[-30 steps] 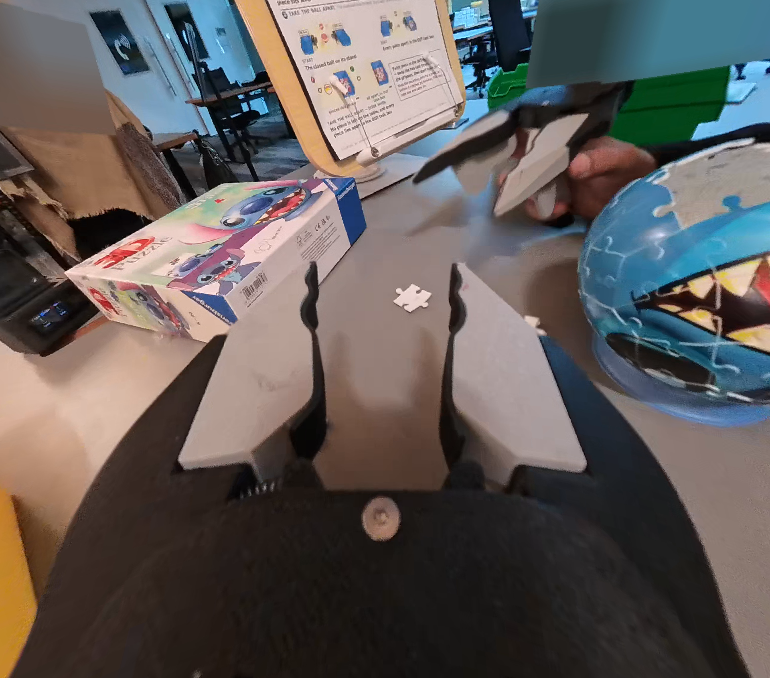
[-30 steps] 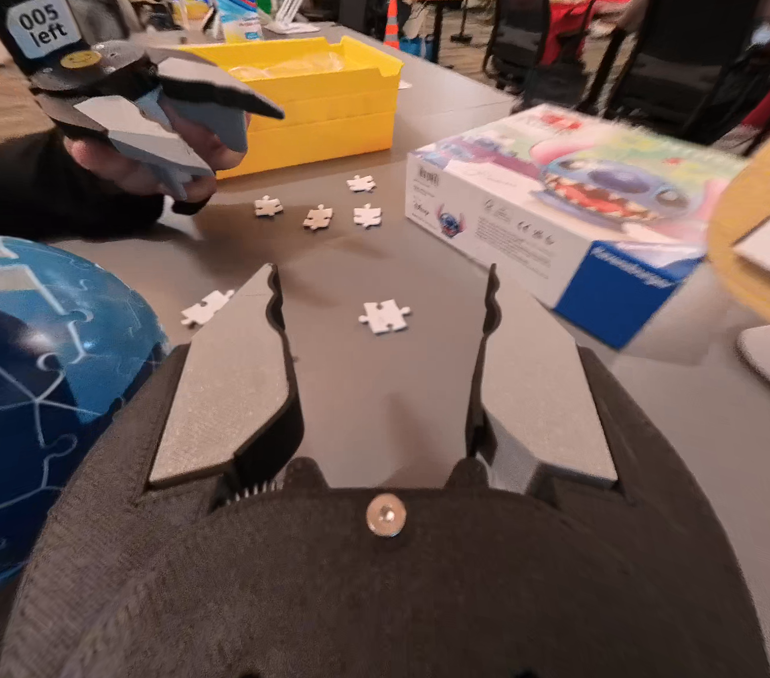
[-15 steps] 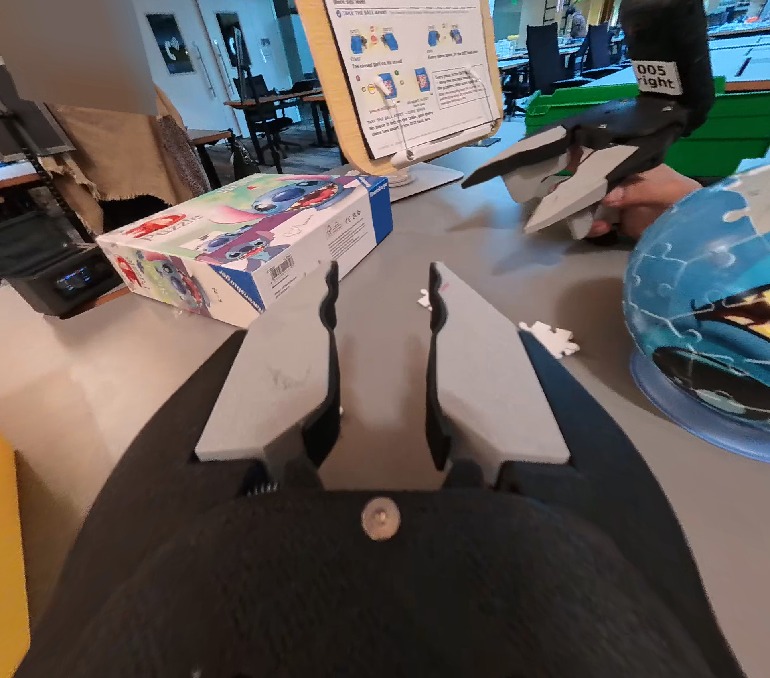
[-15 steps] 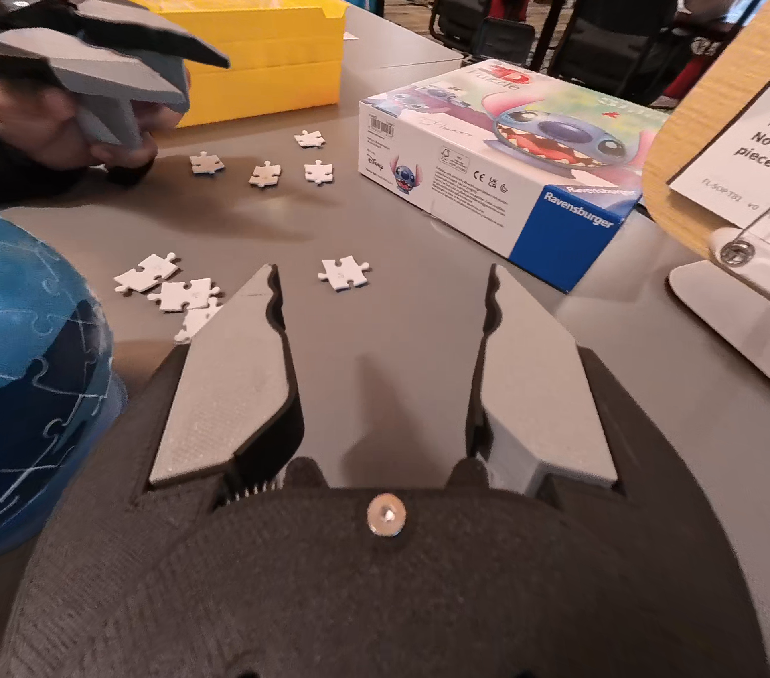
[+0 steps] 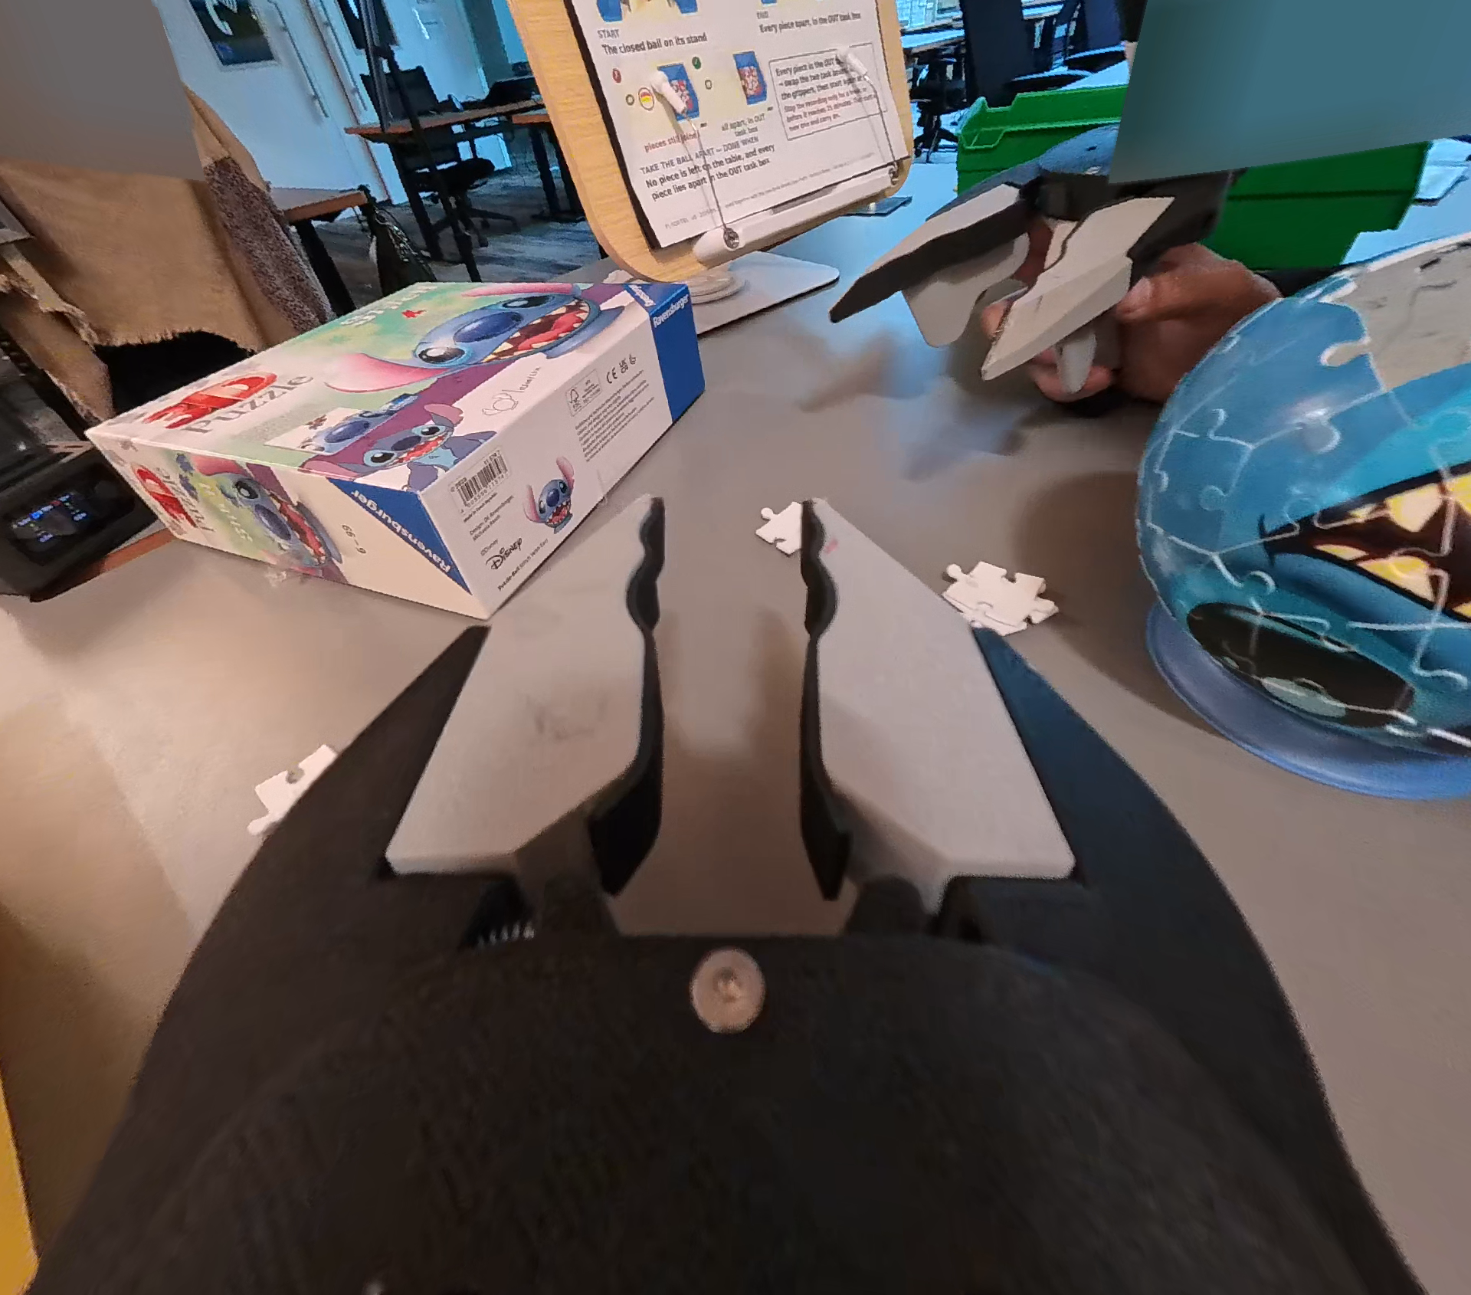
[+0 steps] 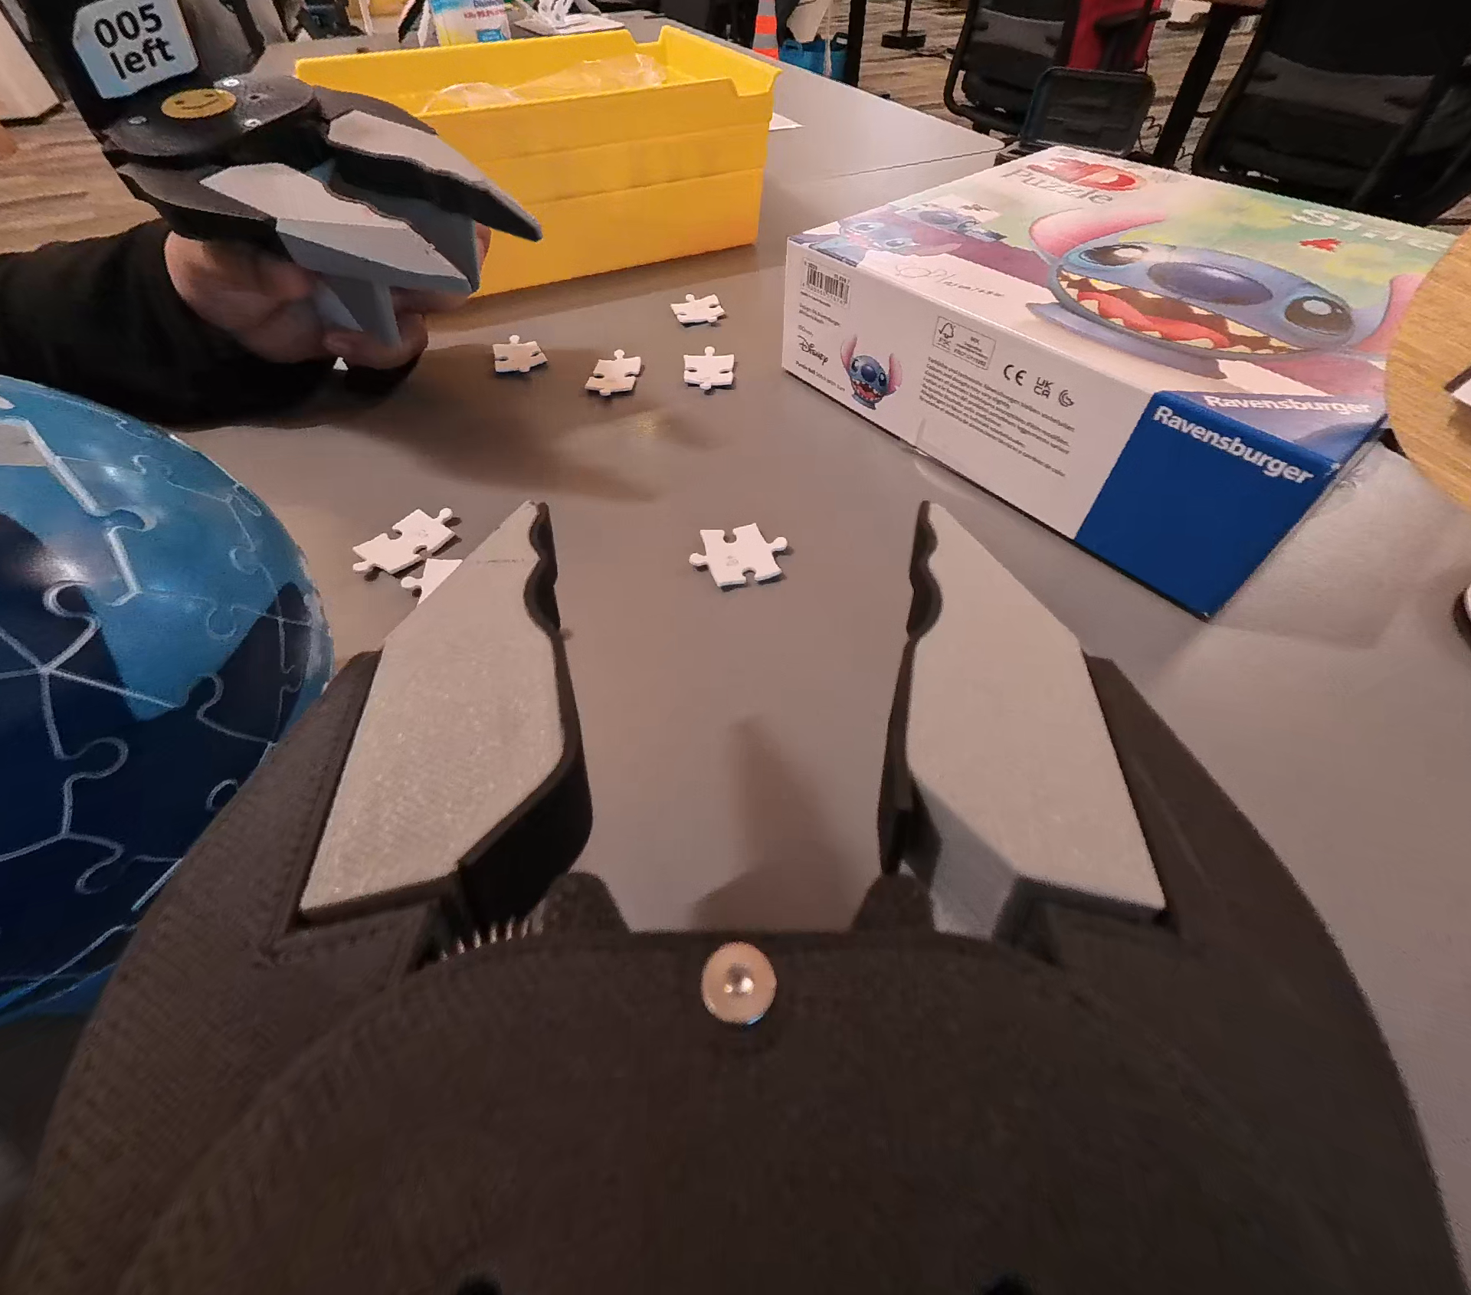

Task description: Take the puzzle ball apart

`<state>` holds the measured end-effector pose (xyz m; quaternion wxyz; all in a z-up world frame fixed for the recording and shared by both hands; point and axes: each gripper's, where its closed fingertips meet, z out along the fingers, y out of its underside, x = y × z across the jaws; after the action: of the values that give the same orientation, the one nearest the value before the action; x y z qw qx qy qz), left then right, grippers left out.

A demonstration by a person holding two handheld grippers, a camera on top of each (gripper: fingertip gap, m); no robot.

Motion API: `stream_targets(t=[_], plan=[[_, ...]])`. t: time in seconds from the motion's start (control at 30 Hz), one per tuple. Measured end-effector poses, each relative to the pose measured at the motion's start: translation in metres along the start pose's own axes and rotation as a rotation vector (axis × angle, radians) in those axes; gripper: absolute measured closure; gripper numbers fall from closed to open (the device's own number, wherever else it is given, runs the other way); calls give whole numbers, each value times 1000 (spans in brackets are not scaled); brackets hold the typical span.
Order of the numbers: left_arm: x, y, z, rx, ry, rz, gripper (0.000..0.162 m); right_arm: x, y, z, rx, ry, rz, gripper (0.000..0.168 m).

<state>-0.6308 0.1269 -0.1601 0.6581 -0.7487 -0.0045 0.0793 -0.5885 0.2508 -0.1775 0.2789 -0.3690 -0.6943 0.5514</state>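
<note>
The blue puzzle ball [image 5: 1313, 516] stands on its blue ring stand [image 5: 1273, 739] at the right of the left wrist view, with a pale grey patch at its top. It shows at the left of the right wrist view [image 6: 119, 660]. My left gripper [image 5: 731, 516] is open and empty, left of the ball and above the table. My right gripper [image 6: 731, 524] is wide open and empty beside the ball. A white loose piece [image 6: 739, 555] lies on the table just past its fingertips. Several more loose pieces [image 6: 613, 373] lie farther off.
The puzzle box [image 5: 398, 445] lies flat ahead of the left gripper and at the right of the right wrist view [image 6: 1074, 341]. An instruction board [image 5: 716, 23] stands behind it. A yellow bin [image 6: 597, 142] stands at the far side. Loose pieces [image 5: 999, 592] lie beside the stand.
My left gripper's jaws narrowed, then widened a little again. Both grippers shifted slightly over the table. The right stayed wide open. Nothing was taken hold of.
</note>
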Motion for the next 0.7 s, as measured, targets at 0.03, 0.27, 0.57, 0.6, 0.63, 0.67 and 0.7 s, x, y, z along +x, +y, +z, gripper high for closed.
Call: stream_targets(t=[0.03,0.27,0.57,0.6,0.63,0.67,0.7], plan=[[0,0,-1,3,1,-7,132,1,0,0,2,4,3,82],[1,1,0,-6,-4,8,136,3,-1,-1,6,30,0,83],[-6,0,-3,3,-30,-7,140,5,0,0,-9,83,-44,85],[-6,0,-2,-1,-33,-2,140,5,0,1,-11,87,-46,85],[-6,1,-2,-3,-36,0,140,5,1,1,-14,89,-46,85],[-6,1,-2,-3,-37,1,140,6,1,1,-16,89,-45,85],[-6,1,-2,-2,-37,1,141,6,1,1,-18,89,-43,85]])
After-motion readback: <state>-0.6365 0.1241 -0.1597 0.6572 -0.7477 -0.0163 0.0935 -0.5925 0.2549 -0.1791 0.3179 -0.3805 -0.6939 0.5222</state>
